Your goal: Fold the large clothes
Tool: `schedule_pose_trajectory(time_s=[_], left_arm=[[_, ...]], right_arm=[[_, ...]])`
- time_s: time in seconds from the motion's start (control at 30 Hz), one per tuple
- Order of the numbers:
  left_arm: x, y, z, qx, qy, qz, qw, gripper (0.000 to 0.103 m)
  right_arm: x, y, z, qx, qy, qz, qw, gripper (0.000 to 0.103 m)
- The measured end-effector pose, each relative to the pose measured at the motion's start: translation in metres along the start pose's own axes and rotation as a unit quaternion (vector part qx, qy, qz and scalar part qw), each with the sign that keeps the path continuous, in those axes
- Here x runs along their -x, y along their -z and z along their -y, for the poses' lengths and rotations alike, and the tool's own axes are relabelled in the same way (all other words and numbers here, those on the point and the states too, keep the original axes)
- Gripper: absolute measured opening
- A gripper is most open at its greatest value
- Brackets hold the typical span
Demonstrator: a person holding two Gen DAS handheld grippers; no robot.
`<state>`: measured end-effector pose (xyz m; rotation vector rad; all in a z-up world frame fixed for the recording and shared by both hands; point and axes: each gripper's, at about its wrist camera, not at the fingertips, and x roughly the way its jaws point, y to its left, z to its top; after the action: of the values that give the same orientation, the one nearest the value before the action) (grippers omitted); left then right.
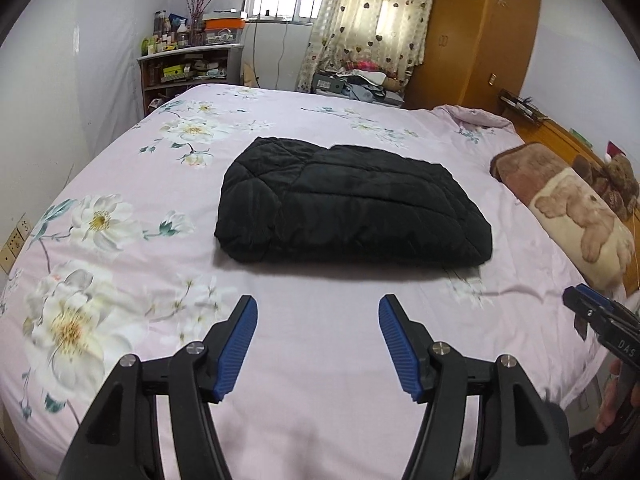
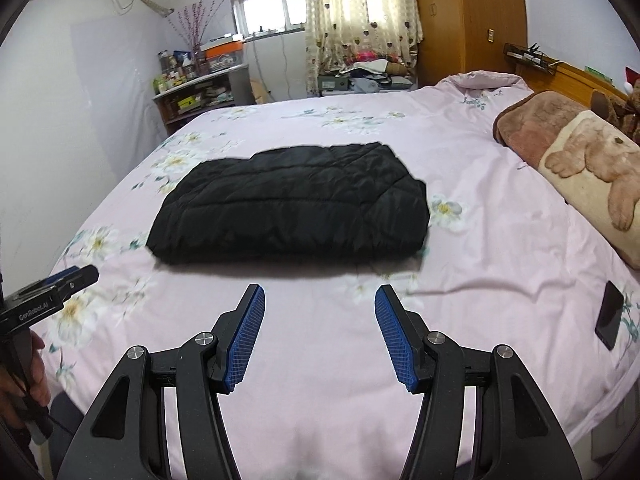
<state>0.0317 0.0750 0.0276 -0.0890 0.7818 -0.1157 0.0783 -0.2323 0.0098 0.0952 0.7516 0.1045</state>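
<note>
A black quilted jacket [image 1: 352, 204] lies folded into a thick rectangle in the middle of the pink floral bed [image 1: 320, 340]. The right wrist view shows the same jacket [image 2: 292, 204] from a little further right. My left gripper [image 1: 318, 308] hovers over bare sheet short of the jacket's near edge, open, with nothing between its blue pads. My right gripper [image 2: 320, 296] stands the same way in its own view, open and clear of the cloth. Each gripper also shows in the other's view: the right gripper [image 1: 576, 300] at the right edge, the left gripper [image 2: 86, 274] at the left edge.
A bear-print pillow [image 1: 576, 208] and a teddy bear [image 1: 618, 176] lie by the wooden headboard on the right. A dark phone [image 2: 610, 314] rests on the sheet at the right. Cluttered shelves [image 1: 188, 68], a curtain and a wardrobe [image 1: 480, 32] stand beyond the bed.
</note>
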Motion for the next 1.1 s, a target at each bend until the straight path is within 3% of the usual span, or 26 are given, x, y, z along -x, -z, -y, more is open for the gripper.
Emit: schedule_pose_trajectory(time_s=[0.4,1.1], left_arm=[[0.028,0.039,0.012,-0.021,-0.02,-0.012,0.9995,0.065],[0.023,0.045,0.014,-0.01,-0.009,-0.022,0.9997,0.066]], right_arm=[[0.035,0.033,-0.021,0.028,0.004,0.005,1.0,0.058],[0.029,0.039,-0.028,0.04,0.003,-0.008,0.999,0.058]])
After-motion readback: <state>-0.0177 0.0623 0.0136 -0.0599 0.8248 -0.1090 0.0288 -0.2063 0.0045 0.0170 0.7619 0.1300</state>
